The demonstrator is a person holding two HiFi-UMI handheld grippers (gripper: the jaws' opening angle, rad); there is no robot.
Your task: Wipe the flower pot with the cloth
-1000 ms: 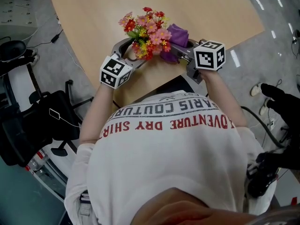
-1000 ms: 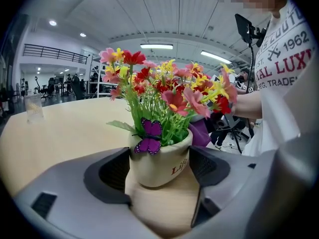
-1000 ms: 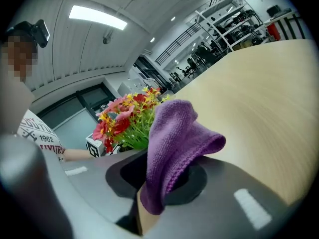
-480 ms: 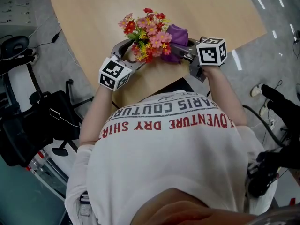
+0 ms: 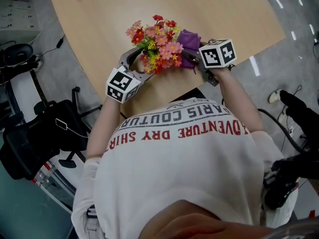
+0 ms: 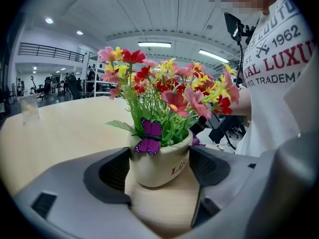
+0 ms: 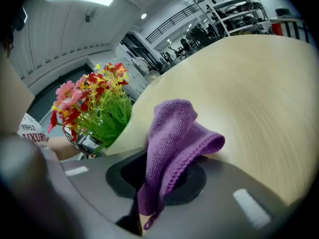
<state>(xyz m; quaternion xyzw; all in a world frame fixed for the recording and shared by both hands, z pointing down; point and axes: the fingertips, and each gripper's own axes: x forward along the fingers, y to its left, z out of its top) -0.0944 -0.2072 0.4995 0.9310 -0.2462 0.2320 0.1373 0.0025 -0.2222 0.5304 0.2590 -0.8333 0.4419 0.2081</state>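
A cream flower pot (image 6: 158, 159) with a purple butterfly stands on the wooden table (image 5: 224, 14) near its front edge, full of red, pink and yellow flowers (image 5: 157, 36). My left gripper (image 6: 159, 176) is shut on the pot, one pad against each side. My right gripper (image 7: 164, 176) is shut on a purple cloth (image 7: 174, 136), which sticks up and folds over beyond the jaws. In the head view the cloth (image 5: 189, 39) sits just right of the flowers, with the right gripper (image 5: 193, 59) close beside the pot. The blooms hide the pot from above.
A small clear sign stand (image 6: 29, 108) is at the table's far corner. Black chairs (image 5: 45, 138) and cables crowd the floor on the left. More dark gear (image 5: 299, 113) lies on the floor at the right. The person's white shirt (image 5: 179, 173) fills the near side.
The right gripper with the cloth has shifted a little left, closer to the flowers, and tipped downward. The left gripper and the pot have stayed put.
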